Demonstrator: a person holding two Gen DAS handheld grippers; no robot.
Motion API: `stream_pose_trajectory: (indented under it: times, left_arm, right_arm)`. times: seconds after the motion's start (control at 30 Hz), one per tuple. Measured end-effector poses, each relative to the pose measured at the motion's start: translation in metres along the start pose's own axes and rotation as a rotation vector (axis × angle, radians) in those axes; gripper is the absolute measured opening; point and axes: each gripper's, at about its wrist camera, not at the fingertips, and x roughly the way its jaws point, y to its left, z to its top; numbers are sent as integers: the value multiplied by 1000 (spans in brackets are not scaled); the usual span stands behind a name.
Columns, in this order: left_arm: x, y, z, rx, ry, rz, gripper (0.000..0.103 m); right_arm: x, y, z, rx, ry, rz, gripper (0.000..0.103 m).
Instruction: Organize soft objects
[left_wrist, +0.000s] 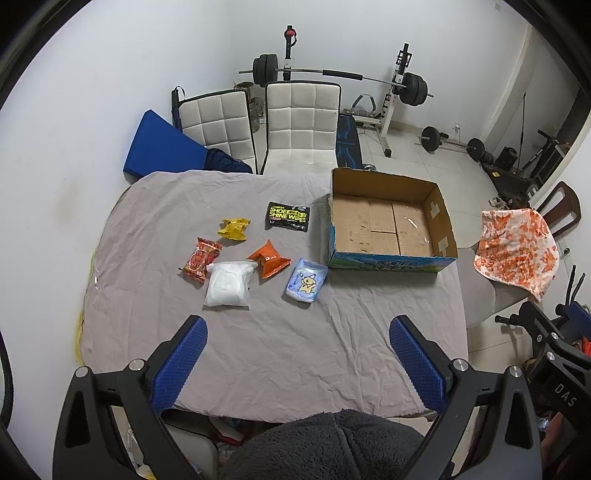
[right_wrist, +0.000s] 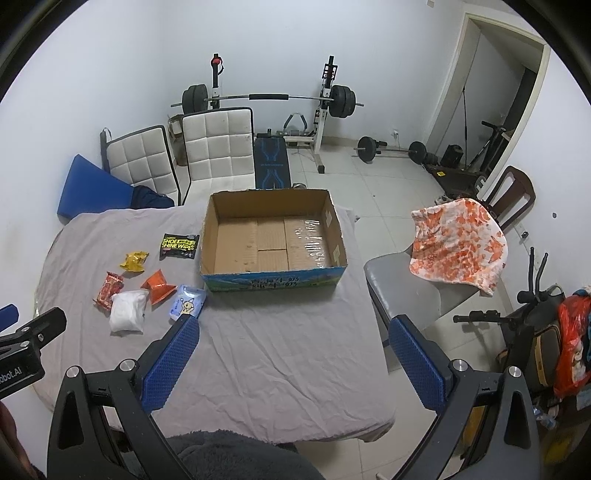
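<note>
Packets lay loose on the cloth-covered worktop, box empty, both grippers spread wide and holding nothing.

I held the left gripper and right gripper above the near edge, jaws released. Six soft packs sat in a cluster left of the box: white pouch, red packet, yellow packet, orange packet, blue tissue pack and black wipes pack. I judged the risks as pinching the wrinkled cloth along with a thin pack, or catching the red packet, which touched the white pouch. The pouch's long axis ran away from me; the wipes pack lay crosswise, its lettering facing me.
</note>
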Motion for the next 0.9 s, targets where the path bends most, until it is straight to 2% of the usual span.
stream_pose_trajectory:
  times: [0.9]
  left_arm:
    - [-4,-1,1,-13,-25,8,101]
  right_arm:
    - [-1,1,11,-16,-20,11,103]
